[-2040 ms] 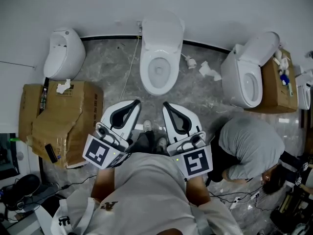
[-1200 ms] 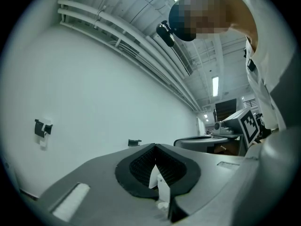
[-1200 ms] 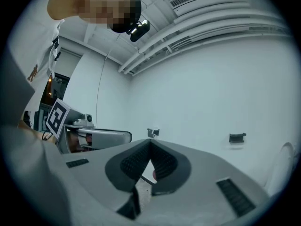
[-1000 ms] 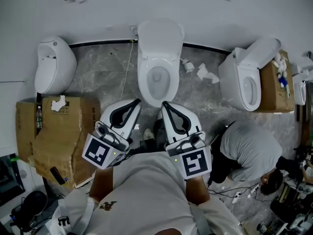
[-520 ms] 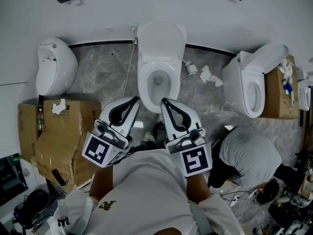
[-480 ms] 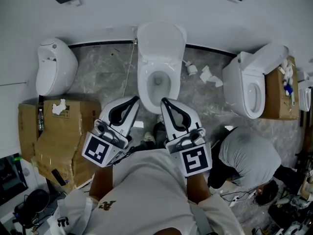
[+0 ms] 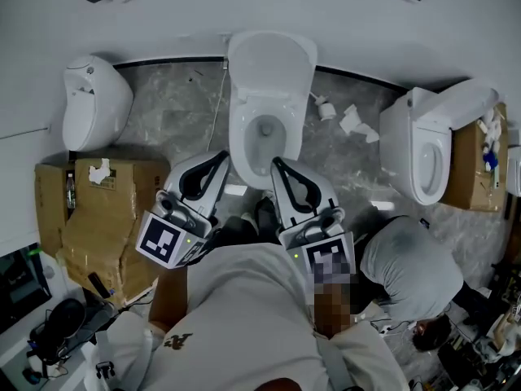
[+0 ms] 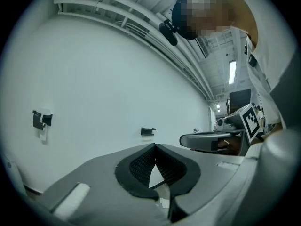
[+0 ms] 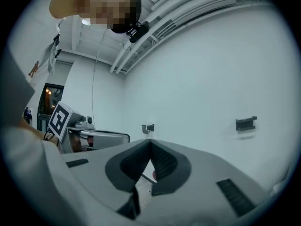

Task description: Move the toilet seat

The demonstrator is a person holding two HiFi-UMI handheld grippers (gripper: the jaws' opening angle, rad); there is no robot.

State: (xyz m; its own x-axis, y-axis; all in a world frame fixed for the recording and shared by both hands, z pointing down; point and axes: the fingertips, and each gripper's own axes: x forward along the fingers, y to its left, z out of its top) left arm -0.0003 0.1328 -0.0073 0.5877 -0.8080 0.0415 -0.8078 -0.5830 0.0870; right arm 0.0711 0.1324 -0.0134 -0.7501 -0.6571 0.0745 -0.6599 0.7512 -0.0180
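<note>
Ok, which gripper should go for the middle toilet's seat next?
Right, probably. The right gripper, shut and empty, has its tip at the front rim of the toilet seat; the left gripper, also shut, sits off its left side.

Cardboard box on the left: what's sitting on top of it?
A crumpled white paper lies on the cardboard box, and a slim bottle-like thing near its left edge. What's inside is hidden.

wall [image 7: 203,2]: white | floor [image 7: 171,112]: grey marble | cardboard box [image 7: 106,218]: left
</note>
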